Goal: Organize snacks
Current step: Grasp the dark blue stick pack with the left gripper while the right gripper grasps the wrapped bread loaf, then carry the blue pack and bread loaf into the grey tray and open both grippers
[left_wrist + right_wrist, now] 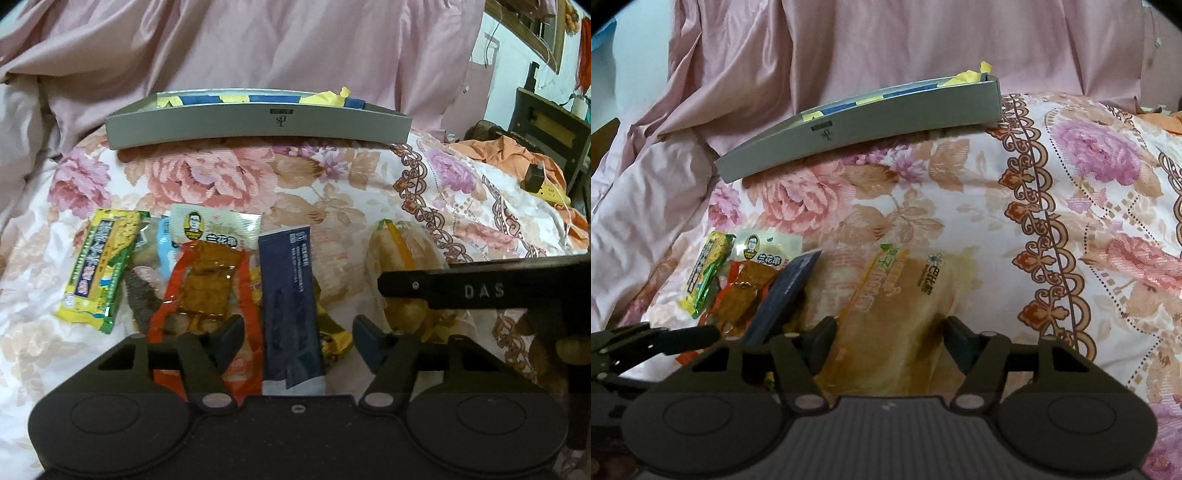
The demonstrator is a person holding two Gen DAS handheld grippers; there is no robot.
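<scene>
Yellow-green bar [98, 271] lies far left on the floral sheet [332, 192]. The left gripper [298, 341] straddles a navy sachet [290, 306], pads apart from it. Right gripper [889, 341] pinches the bread pack [901, 314]. Grey box [258, 127] sits far.

Bare floral bedspread [886, 206] lies open between snack pile [207, 273] and grey tray [258, 123].

Gray box [258, 127] contents mostly hidden behind its wall.
</scene>
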